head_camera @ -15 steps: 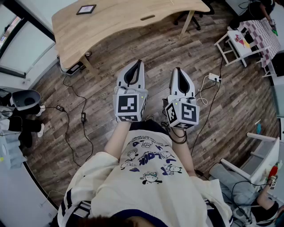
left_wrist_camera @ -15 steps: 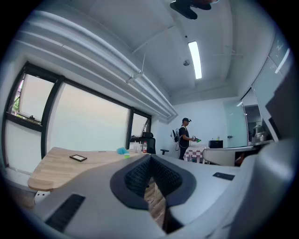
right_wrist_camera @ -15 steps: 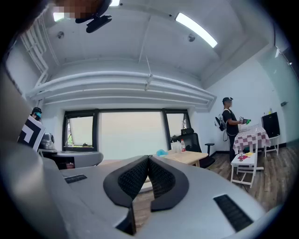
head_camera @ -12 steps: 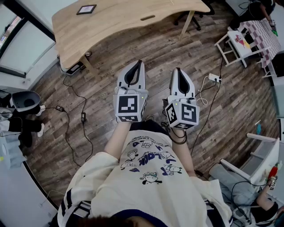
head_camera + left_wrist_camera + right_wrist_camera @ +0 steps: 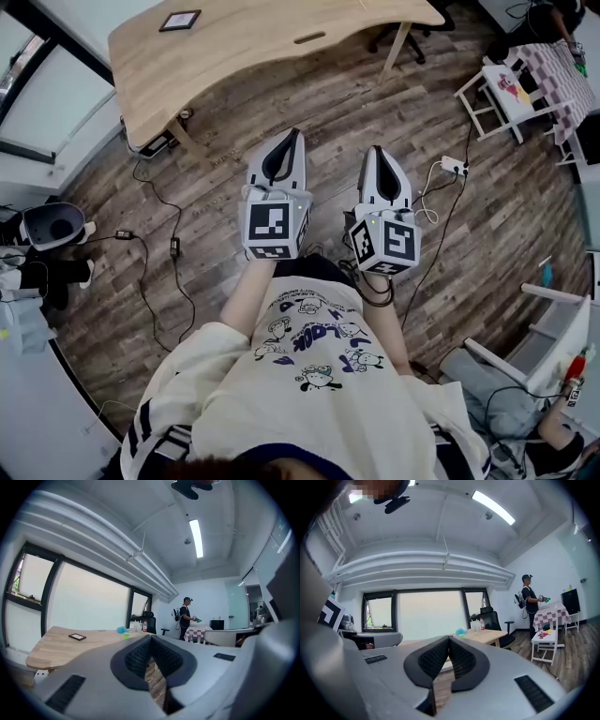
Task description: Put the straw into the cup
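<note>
Closed and empty: left gripper (image 5: 294, 133) and right gripper (image 5: 375, 148), held over the floor (image 5: 328, 103). No straw or cup identifiable; possibly among small items (image 5: 133, 628) on the table (image 5: 244, 47). Advise approaching the table before opening either gripper

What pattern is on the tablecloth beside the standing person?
The tablecloth is checked, reddish and white, clearest in the right gripper view.

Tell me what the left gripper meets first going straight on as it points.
Likely the wooden table; only open air lies between it and the left gripper. Height is unclear, so it might pass over.
</note>
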Tool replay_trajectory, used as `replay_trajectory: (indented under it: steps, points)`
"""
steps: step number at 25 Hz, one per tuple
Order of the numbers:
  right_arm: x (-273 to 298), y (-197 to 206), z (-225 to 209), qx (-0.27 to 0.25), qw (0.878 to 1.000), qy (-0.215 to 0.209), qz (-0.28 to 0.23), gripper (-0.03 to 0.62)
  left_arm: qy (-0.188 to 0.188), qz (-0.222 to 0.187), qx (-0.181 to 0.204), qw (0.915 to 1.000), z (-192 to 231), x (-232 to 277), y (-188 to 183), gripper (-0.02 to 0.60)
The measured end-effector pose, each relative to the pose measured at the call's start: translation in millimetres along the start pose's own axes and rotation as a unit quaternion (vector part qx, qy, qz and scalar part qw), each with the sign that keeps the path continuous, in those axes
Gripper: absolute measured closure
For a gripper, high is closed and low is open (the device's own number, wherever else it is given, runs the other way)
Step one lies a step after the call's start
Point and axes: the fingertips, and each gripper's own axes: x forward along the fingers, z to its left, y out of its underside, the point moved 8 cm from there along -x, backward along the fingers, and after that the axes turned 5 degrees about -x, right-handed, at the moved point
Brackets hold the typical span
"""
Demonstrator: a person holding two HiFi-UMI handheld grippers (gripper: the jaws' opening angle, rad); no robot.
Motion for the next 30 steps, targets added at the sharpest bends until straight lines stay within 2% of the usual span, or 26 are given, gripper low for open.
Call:
replay_trajectory:
  steps: [16,24,30]
  points:
    - [15,8,-49,0.009,1.0,-0.017,0.014,0.6,-0.017,0.009,0.002,0.9998,-28,26,11,0.549]
    - [25,20,-59,0.018,0.999,-0.016,0.03,0.6,-0.025,0.017,-0.002,0.9995,-23,40,17,0.549]
    - [51,24,-67,0.017,0.999,-0.009,0.039,0.599,-0.013,0.025,-0.006,0.9996,-19,73,20,0.549]
